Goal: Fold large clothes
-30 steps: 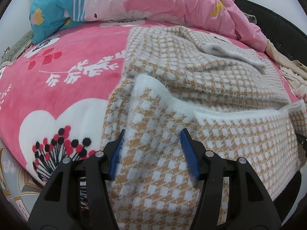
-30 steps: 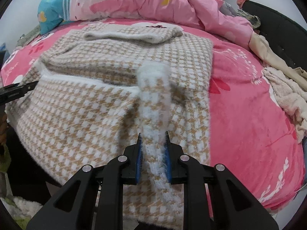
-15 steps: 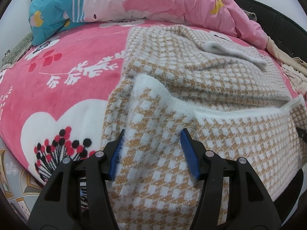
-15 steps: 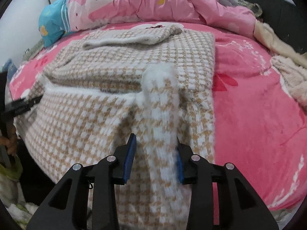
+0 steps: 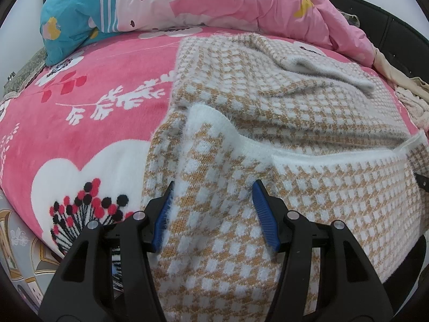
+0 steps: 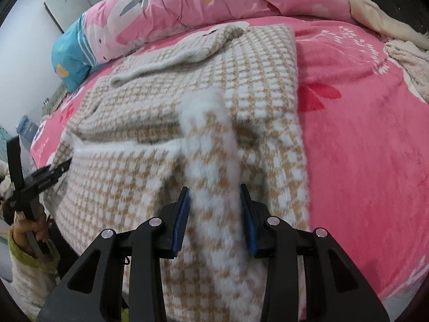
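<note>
Sweater fold, partway.
Near hem of sweater (image 5: 308, 112) folded up; left gripper (image 5: 213, 209) and right gripper (image 6: 214, 209) both parted, gripping nothing; further folds remain.

Fuzzy knitted houndstooth sweater (image 5: 308, 123), plush velvety pink bedspread (image 5: 88, 123), smooth cotton-like quilt (image 5: 214, 0), matt black plastic gripper arms, ribbed blue pads (image 5: 264, 212).

sweater (image 5: 308, 123): 1; grippers: 2, left gripper (image 5: 214, 209), right gripper (image 6: 215, 209); quilt (image 5: 228, 2): 1, top; blue pillow (image 5: 69, 26): 1, upper left; bedspread (image 5: 80, 123): 1
</note>
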A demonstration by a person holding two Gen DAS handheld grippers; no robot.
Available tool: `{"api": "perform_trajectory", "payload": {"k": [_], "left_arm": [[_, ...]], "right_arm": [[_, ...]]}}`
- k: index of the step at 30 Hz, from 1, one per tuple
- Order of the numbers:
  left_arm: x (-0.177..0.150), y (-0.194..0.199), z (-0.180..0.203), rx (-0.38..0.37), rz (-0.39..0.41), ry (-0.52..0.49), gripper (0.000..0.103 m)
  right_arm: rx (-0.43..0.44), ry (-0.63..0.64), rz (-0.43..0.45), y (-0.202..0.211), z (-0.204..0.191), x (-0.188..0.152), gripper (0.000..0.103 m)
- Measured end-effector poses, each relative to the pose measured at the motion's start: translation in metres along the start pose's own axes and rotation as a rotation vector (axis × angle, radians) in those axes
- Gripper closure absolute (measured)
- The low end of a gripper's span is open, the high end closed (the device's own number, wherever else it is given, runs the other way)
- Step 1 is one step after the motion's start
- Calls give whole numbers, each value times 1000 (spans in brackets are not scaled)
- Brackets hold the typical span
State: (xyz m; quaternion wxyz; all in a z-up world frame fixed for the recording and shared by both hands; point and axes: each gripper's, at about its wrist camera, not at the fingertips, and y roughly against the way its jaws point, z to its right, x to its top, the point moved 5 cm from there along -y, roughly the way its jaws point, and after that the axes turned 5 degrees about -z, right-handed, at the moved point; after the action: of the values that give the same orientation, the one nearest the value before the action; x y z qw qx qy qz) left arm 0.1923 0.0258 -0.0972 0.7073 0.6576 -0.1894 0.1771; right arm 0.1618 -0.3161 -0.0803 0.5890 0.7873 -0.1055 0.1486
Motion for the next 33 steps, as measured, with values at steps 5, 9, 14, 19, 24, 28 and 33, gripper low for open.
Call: {"api": "perform_trajectory", "payload": {"k": [5,9,14,19,24,28,33], "left_arm": [[0,-1,1,-1,-1,1,48],[0,0,1,-1,-1,1,48],[0,0,1,0,-1,3,48],[0,0,1,1,-2,4,48],[0,0,1,3,-1,4,48],[0,0,2,6,-2,1,48],[1,0,1,8,-2,0,48]], "right_arm": [[-66,39,-5,0,-6,-1,67],[-128,71,3,-2,-10,2,67],[-194,115,9,-6,-15,7,67],[-253,153,17,-4,-20,3,67],[-306,178,22,0,-26,-4,67],[-314,172,28,1,-25,-5,67],[-285,132,21,0,-18,0,67]]}}
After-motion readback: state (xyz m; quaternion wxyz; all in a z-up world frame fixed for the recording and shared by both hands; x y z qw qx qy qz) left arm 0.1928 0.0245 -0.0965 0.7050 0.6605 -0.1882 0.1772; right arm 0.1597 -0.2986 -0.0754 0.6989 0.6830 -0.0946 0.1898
